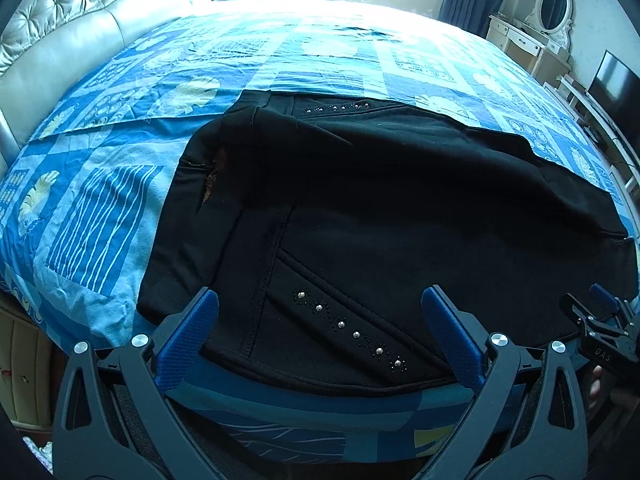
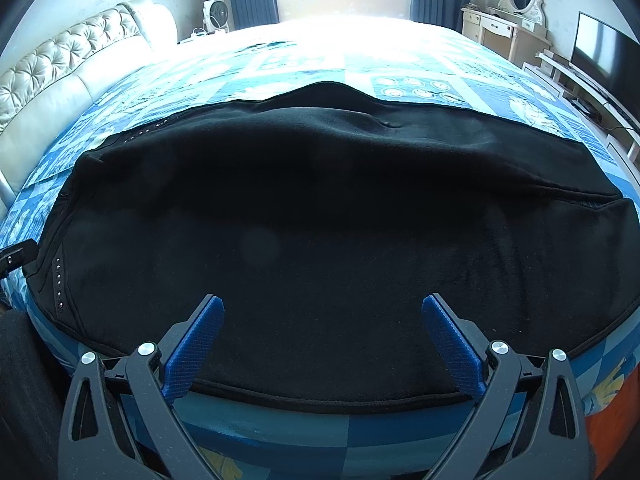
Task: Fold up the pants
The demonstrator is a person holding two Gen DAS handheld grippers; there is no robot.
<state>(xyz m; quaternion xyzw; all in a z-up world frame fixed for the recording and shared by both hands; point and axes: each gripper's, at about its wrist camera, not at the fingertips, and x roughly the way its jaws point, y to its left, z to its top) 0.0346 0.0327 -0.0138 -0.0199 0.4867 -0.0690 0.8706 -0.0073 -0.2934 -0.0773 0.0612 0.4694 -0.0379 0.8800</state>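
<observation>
Both tongs, left tongs (image 1: 320, 312) and right tongs (image 2: 322, 320), gape wide over the black pants (image 1: 400, 208) on the bed (image 1: 100, 200), holding nothing.

Pants (image 2: 320, 216) on bed (image 2: 420, 80), headboard (image 2: 60, 76) to left.

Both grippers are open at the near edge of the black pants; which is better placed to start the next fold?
Probably left: the left gripper straddles the studded waist corner of the black pants; the right gripper faces plain mid-fabric.
</observation>
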